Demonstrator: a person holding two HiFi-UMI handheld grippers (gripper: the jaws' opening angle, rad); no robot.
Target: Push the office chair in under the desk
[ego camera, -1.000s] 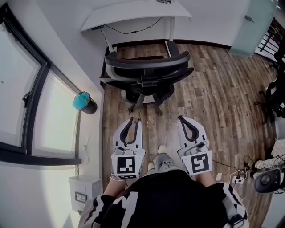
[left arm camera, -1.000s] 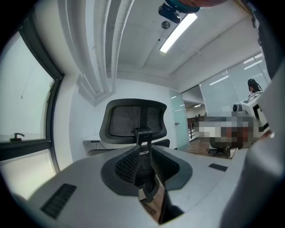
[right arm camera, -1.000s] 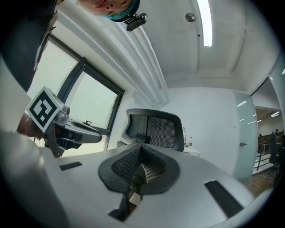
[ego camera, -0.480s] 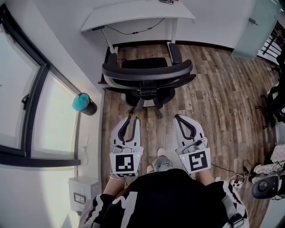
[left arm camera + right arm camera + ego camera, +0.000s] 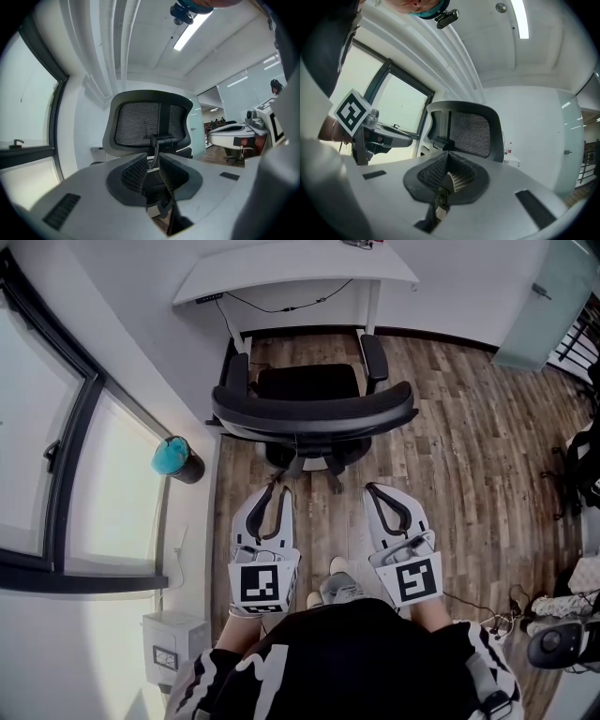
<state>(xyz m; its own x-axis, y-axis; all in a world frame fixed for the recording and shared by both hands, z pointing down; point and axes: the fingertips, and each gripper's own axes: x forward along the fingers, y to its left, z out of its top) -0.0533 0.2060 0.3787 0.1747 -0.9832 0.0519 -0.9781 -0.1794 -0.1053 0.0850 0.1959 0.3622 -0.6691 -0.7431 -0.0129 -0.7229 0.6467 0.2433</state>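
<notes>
Office chair (image 5: 309, 382) stands short of desk (image 5: 291, 268); castered, likely rolls freely, may swivel. Left gripper (image 5: 278, 489) and right gripper (image 5: 373, 489), jaws together, empty, behind it: push stiff backrest (image 5: 314, 418) rim evenly.

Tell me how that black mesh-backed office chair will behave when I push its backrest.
The black mesh-backed office chair will probably roll easily: its star-shaped base sits on smooth wooden plank floor. The mesh back panel likely flexes slightly; its solid frame looks firmer to push.
</notes>
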